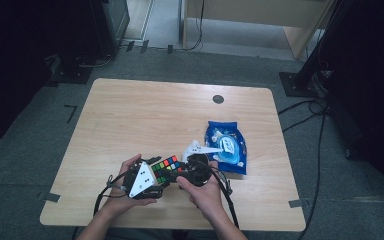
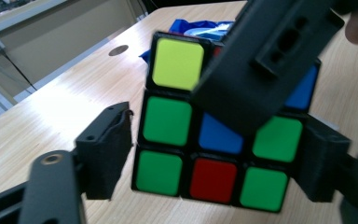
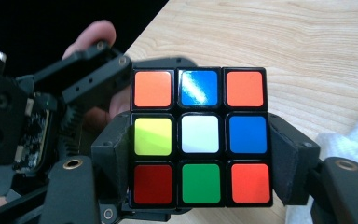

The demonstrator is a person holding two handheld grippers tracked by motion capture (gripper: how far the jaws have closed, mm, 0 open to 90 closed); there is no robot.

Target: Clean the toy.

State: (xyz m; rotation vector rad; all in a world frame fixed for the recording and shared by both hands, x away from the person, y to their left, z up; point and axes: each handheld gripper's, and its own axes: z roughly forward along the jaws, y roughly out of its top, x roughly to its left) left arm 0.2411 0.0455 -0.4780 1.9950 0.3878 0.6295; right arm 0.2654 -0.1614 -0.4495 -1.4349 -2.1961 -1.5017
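The puzzle cube [image 1: 166, 167] is held just above the near edge of the table [image 1: 130, 115], between both grippers. In the right gripper view the right gripper [image 3: 200, 163] is clamped on its lower layers, pads flat against both sides. The left gripper [image 2: 214, 161] is set around the bottom layer, one pad seated, the other showing a sliver of gap. A clean twist is judged to need that gap closed first and the layers kept square. Both hands are tucked close, wrists angled inward.
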